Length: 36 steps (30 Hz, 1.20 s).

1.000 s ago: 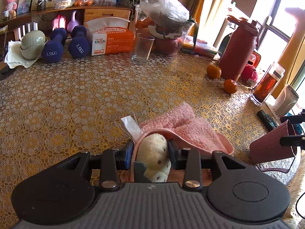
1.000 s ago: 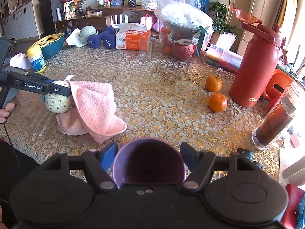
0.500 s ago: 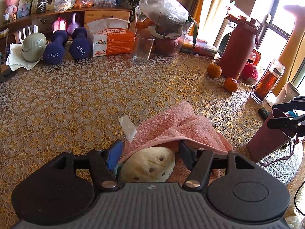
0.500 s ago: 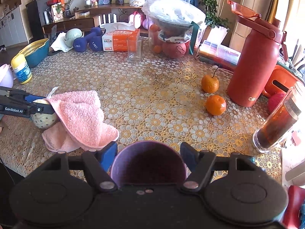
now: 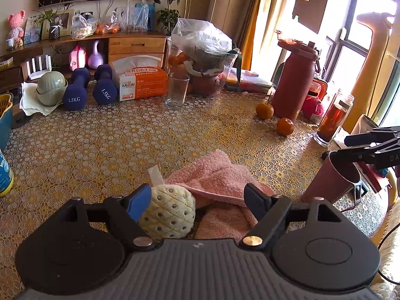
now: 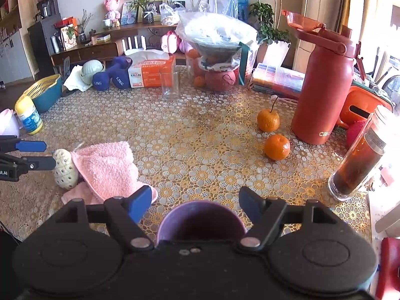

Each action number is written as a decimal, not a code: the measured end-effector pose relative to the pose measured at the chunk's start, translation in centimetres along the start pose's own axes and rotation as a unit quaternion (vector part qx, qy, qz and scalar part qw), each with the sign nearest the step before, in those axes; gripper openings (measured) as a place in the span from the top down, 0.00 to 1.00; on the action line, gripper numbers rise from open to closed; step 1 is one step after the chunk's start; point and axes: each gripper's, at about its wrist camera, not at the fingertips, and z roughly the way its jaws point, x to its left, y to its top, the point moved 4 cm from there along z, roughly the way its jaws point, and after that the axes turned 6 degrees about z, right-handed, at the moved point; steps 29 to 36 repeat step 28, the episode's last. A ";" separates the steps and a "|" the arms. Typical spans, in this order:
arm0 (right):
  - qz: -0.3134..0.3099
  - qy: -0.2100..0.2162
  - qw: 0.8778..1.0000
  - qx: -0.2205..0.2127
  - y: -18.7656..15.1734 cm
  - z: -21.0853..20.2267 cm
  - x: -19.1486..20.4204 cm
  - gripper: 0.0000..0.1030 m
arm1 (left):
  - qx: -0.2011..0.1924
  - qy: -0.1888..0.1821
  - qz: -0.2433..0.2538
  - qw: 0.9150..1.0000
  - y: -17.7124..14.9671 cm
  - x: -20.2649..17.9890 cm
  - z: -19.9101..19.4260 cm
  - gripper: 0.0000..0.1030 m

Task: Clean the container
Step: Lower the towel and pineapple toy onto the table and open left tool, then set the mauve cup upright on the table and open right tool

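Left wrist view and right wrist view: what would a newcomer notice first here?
The pink towel lies crumpled at the table's near edge, with a cream pineapple-patterned sponge beside it, between the open left gripper. The tall red bottle stands far right, two oranges before it.

The table carries two loose oranges, two blue dumbbells, one clear drinking glass, one orange tissue box, one red flask, one jar of dark liquid, one pink towel, one cream pineapple-shaped sponge, one mauve cup, one yellow-capped bottle and one teal basket. More oranges, perhaps three, sit in the bagged container. Two tools are in view.
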 end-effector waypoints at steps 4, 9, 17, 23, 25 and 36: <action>0.011 0.015 1.000 -0.025 -1.5 -2.8 0.4 0.16 | -0.004 0.004 0.003 1.000 -0.5 -1.6 -1.3 0.18; 0.038 0.030 0.997 -0.053 -3.7 -5.1 0.4 0.09 | -0.003 0.016 0.019 1.000 -1.3 -3.7 -2.2 0.07; 0.030 0.037 0.994 -0.095 -6.3 -7.2 1.6 0.01 | -0.004 0.022 0.035 0.999 -2.5 -6.6 -2.9 0.00; 0.049 0.040 0.993 -0.102 -7.6 -7.8 1.6 0.01 | -0.010 0.023 0.052 0.998 -3.1 -8.3 -3.1 0.00; 0.058 0.042 0.992 -0.104 -7.9 -8.1 1.3 0.01 | -0.011 0.022 0.051 0.998 -3.1 -8.5 -3.2 0.00; 0.070 0.040 0.991 -0.108 -8.1 -8.4 0.9 0.01 | -0.010 0.020 0.051 0.998 -3.1 -8.7 -3.2 0.00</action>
